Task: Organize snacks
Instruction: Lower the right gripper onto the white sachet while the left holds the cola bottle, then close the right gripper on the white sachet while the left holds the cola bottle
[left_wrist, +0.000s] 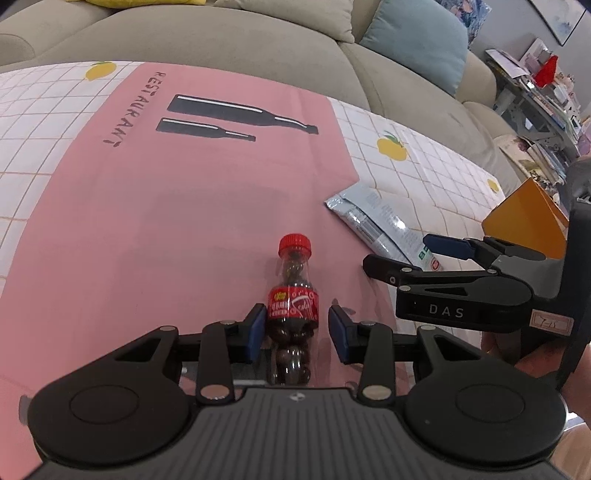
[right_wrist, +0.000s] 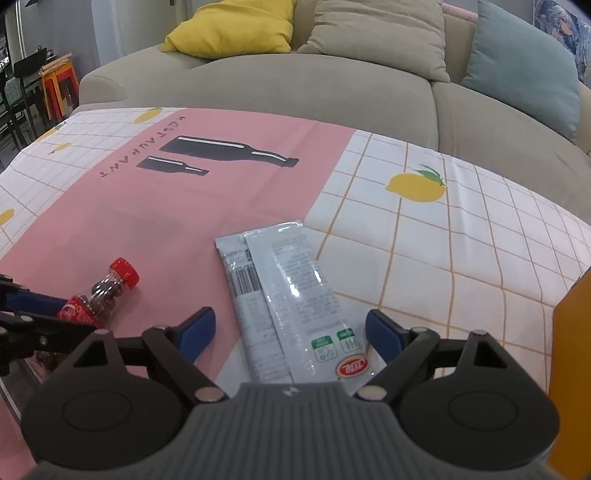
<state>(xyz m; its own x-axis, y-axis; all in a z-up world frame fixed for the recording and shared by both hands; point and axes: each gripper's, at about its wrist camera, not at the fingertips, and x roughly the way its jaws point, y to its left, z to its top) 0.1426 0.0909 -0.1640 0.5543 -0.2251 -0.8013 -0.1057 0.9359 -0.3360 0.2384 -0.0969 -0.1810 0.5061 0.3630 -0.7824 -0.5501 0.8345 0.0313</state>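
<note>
A small clear bottle (left_wrist: 293, 273) with a red cap and red label, filled with dark chocolate balls, lies on the pink placemat (left_wrist: 166, 206). My left gripper (left_wrist: 297, 330) straddles its lower half. The left blue pad is against the bottle, the right pad stands a little clear, so the jaws are open. A pale blue-grey snack packet (right_wrist: 288, 288) lies flat, printed back up, half on the placemat. My right gripper (right_wrist: 290, 332) hovers over its near end, wide open, pads apart from both packet edges. In the right wrist view the bottle (right_wrist: 107, 291) and left gripper (right_wrist: 55, 314) show at the left.
An orange box (right_wrist: 570, 350) stands at the right edge of the table. The tablecloth (right_wrist: 443, 251) is white check with lemons. A beige sofa (right_wrist: 295, 92) with yellow, beige and teal cushions runs behind the table. A cluttered shelf (left_wrist: 546, 99) stands far right.
</note>
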